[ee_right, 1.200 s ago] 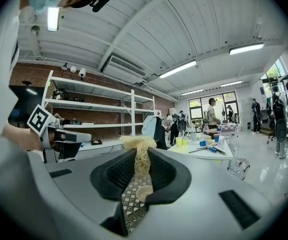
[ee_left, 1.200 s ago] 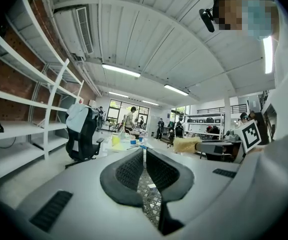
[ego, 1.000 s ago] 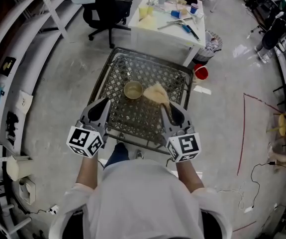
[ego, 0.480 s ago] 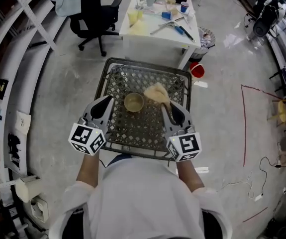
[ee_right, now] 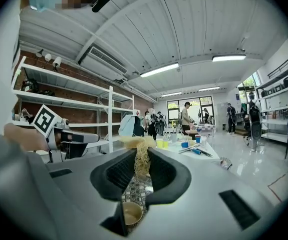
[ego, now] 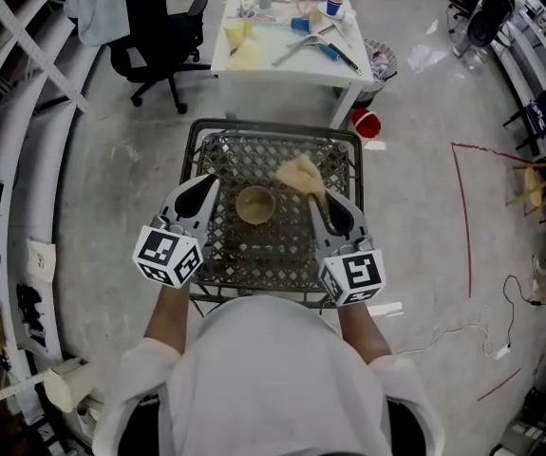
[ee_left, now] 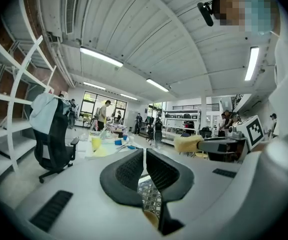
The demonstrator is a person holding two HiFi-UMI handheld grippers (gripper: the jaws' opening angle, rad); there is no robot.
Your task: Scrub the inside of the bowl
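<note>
bowl [ego: 254,205]: tan, upright, on mesh table [ego: 244,160] | scrubber [ego: 299,174]: yellow, fibrous, near bowl

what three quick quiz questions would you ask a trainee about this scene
1. True or false: the scrubber is inside the bowl.
2. What do the right tongs hold? A) scrubber B) bowl C) nothing
3. Fill in: the left tongs are empty and ____ (open/shut).
Key: 1 false, it is held clear of the bowl; 2 A; 3 shut.
</note>
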